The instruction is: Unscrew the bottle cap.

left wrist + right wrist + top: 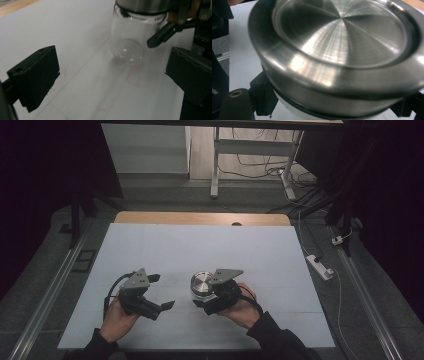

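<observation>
Right now the right gripper clasps the glass jar near the tabletop's front edge; the left gripper waits wide open, empty. Best steady the glass before twisting the steel lid.

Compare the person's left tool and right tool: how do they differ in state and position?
The left tool is open with nothing between its jaws; the right tool is closed around the clear glass jar with a brushed metal lid. The left tool sits apart from the jar; the right touches it. Both are black and hand-held over the white table.
</observation>
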Demonstrator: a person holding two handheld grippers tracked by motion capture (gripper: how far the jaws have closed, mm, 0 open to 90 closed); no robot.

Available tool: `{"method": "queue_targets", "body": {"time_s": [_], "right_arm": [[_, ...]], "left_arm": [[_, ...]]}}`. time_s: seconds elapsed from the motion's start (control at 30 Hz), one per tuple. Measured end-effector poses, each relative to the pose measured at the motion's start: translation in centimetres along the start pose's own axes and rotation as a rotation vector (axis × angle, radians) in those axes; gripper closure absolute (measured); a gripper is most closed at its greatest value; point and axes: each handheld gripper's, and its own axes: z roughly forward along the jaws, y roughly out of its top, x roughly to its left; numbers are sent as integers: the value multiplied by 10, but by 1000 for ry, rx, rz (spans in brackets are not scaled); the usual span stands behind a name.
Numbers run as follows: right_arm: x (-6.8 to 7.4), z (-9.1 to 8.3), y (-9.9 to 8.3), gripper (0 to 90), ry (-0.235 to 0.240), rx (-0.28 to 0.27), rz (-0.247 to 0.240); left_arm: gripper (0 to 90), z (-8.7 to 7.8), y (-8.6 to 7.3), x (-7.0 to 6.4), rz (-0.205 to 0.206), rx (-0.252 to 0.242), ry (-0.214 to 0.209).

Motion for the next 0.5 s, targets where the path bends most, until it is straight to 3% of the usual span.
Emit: {"method": "queue_targets", "body": {"time_s": [0.33,0.5], "right_arm": [[1,1,0,147,27,7,-14],[3,2,-1,147,46,15,-19]], "left_arm": [[0,21,24,8,67,2,-129],[0,32,37,11,140,31,-208]]}}
